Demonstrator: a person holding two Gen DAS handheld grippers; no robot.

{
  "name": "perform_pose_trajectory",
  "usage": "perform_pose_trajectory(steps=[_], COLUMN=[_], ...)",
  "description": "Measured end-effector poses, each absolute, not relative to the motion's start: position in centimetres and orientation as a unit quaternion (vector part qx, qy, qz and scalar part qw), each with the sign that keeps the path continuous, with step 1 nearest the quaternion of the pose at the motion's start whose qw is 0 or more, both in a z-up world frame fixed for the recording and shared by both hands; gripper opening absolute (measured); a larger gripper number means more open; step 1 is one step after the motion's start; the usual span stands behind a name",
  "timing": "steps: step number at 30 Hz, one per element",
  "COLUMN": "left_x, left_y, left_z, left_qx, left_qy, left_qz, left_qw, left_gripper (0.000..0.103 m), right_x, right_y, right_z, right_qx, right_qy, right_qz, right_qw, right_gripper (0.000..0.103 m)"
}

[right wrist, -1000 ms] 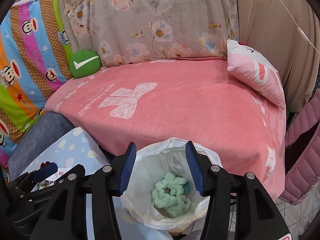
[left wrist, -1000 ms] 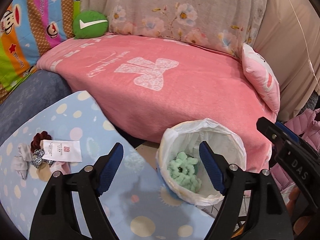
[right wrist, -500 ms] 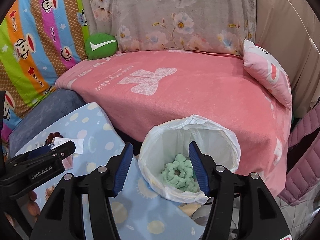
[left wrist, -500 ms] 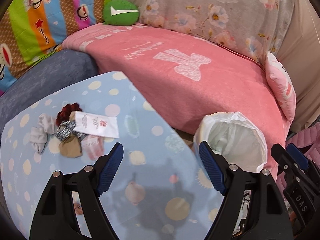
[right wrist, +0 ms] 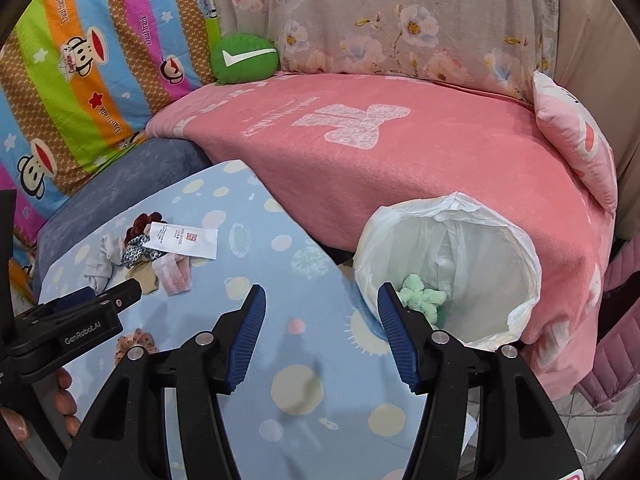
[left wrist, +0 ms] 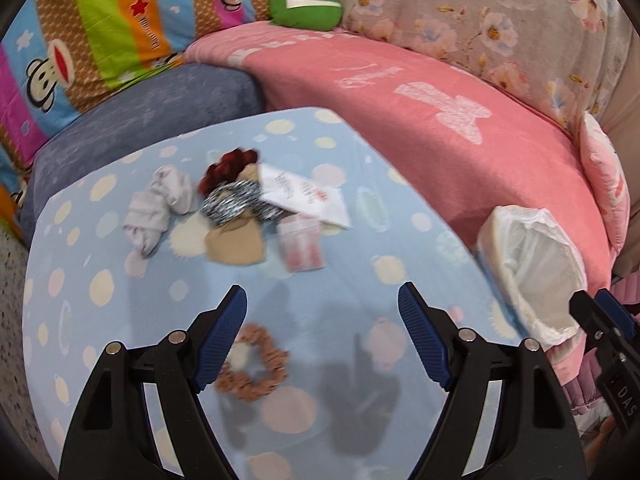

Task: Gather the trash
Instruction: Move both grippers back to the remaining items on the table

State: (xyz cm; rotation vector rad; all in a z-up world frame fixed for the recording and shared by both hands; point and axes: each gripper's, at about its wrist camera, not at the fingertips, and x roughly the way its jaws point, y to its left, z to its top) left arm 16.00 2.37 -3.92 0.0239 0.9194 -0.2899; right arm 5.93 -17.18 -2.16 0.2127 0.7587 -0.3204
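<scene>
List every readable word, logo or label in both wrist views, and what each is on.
"GenRobot.AI": side of the left claw.
"DAS": rest cut off, on the right claw.
"Daul frank": repeated on the striped monkey sheet.
White tick sign, no words: green cushion.
White packet: red mark and print, too small to read.
Pink blanket: pale lettering, unreadable.

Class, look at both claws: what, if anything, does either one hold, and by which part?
Nothing. The left claw and right claw are both open and empty.

The right gripper (right wrist: 320,322) hangs with jaws apart over the dotted light-blue tablecloth (right wrist: 280,368), beside the white-lined trash bin (right wrist: 516,248) holding a mint-green fluffy scrunchie (right wrist: 422,296)
</scene>
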Motion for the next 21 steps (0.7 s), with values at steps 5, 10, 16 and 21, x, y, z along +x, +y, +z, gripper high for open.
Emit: perform_pose_trajectory(steps=[5,10,16,21], left_x=[16.2,16.3,16.8,17.3], left_y=[6.0,8.7,10.6,10.7], left_z=[-6.6,-9.3,-11.2,-12.7], left_qx=[-0.001,0.002,-0.015,-0.02], left_qy=[0.473,0.498,0.521,0.543], left_qz=[-0.112,-0.086,-0.076,-0.085], left_qw=[0.874,0.863,0.85,0.835], left_gripper=[0.074,0.074,0.071,0.056], right_x=[6.8,7.8,9.0,9.8], right_y=[-15.0,-12.6,-10.2,-8.7], right_z=[-3.4,-4.8,-6.3,-7.2], right_qx=[0.099,0.094,0.086,0.083], right_qy=[0.382,0.397,0.414,0.424], right_qz=[-0.136,-0.114,-0.092,-0.08], right_qw=[0.909,0.906,0.901,0.898], right_gripper=[0.057,0.057,0.057,0.057])
